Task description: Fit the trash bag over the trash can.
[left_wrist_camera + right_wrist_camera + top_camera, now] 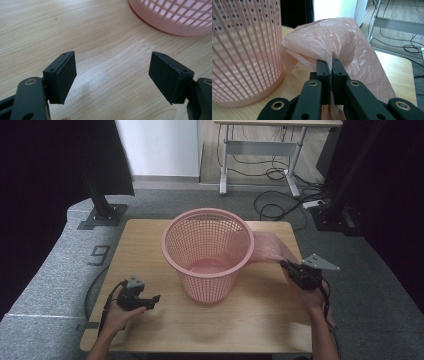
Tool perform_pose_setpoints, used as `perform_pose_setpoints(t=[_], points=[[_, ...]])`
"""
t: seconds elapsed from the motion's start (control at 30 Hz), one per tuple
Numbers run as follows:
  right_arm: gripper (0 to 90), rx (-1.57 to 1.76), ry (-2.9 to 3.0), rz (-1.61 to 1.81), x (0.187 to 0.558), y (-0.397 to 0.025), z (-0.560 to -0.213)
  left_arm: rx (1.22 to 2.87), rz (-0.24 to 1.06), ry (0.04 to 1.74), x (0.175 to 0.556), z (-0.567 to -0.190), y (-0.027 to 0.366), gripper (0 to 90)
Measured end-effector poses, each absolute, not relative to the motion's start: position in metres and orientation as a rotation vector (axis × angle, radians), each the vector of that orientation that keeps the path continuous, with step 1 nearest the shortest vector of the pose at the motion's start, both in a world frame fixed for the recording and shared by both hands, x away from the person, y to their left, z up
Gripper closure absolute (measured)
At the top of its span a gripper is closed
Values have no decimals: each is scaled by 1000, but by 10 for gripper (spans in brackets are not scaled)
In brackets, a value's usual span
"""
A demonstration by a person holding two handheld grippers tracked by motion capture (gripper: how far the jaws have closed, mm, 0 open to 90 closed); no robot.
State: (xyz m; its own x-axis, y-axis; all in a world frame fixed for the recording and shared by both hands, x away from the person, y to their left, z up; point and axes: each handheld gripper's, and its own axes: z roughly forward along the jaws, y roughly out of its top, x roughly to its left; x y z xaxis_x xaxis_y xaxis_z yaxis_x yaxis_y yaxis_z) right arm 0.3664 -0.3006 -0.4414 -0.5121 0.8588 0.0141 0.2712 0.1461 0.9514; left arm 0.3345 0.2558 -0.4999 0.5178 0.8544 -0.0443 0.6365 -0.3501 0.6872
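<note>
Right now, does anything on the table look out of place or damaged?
Nothing stands out. The pink basket stands upright on the table. The crumpled pink plastic bag is pinched in the right claw, apparently on purpose. The left claw is open.

Left hand-held gripper (156, 298): matte black body, two flat rectangular black jaws with small screw holes along their outer edges, round pivot bolts in the linkage arms, a small grey plate on top, and a black cable trailing beside the forearm. Right hand-held gripper (285, 265): the same black linkage with brass-toned pivot bolts, a grey three-cornered plate on top, a black cable. Both forearms are bare, without sleeves.
</note>
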Motion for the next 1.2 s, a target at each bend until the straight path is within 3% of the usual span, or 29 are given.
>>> perform_pose_setpoints(t=[1.2], points=[[860, 899, 1673, 1590, 327, -311, -358, 2091, 429, 1217, 338, -500, 256, 227]])
